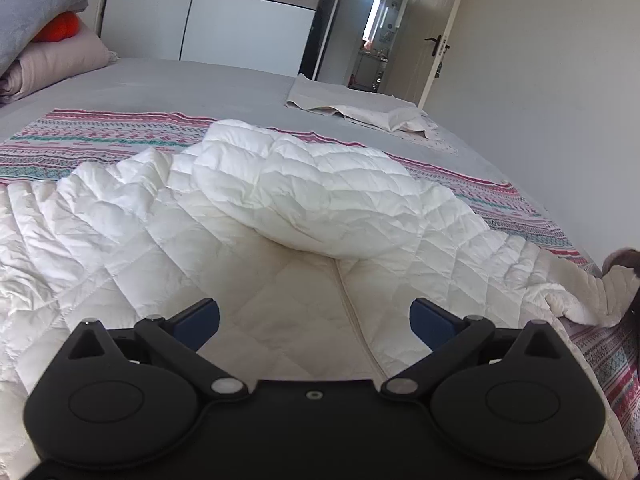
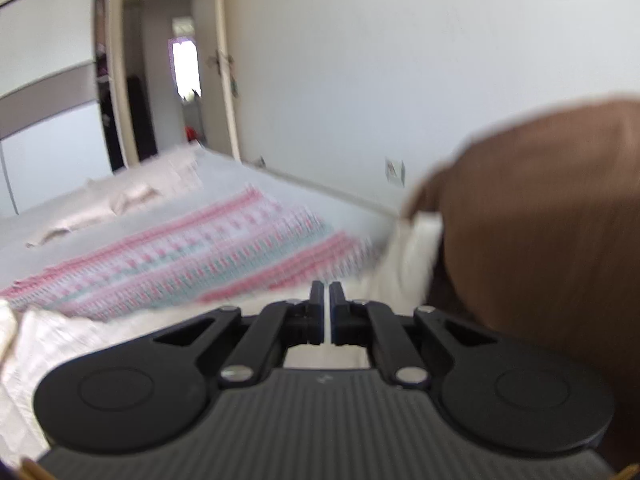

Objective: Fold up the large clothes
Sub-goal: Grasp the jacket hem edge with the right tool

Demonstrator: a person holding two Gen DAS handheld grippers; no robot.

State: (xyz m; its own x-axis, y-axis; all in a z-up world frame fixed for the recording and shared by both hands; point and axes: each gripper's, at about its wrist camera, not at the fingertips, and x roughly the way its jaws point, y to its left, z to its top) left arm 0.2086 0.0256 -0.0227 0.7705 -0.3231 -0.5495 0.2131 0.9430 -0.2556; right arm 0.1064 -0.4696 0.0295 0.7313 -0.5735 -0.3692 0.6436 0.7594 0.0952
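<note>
A white quilted jacket (image 1: 248,216) lies spread on the bed, zip side up, with one puffy sleeve (image 1: 312,192) folded across its upper part. My left gripper (image 1: 315,320) is open and empty, just above the jacket's front near the zip. In the blurred right wrist view, my right gripper (image 2: 329,304) is shut on a thin edge of the white jacket (image 2: 404,256). A brown fabric (image 2: 540,216), part of the lifted garment, fills the right of that view.
A pink and teal patterned blanket (image 1: 100,136) lies across the grey bed sheet (image 1: 180,84) under the jacket. A beige cloth (image 1: 360,108) is at the far right corner. Folded bedding (image 1: 52,64) is stacked far left. A wall (image 1: 540,80) runs along the bed's right side.
</note>
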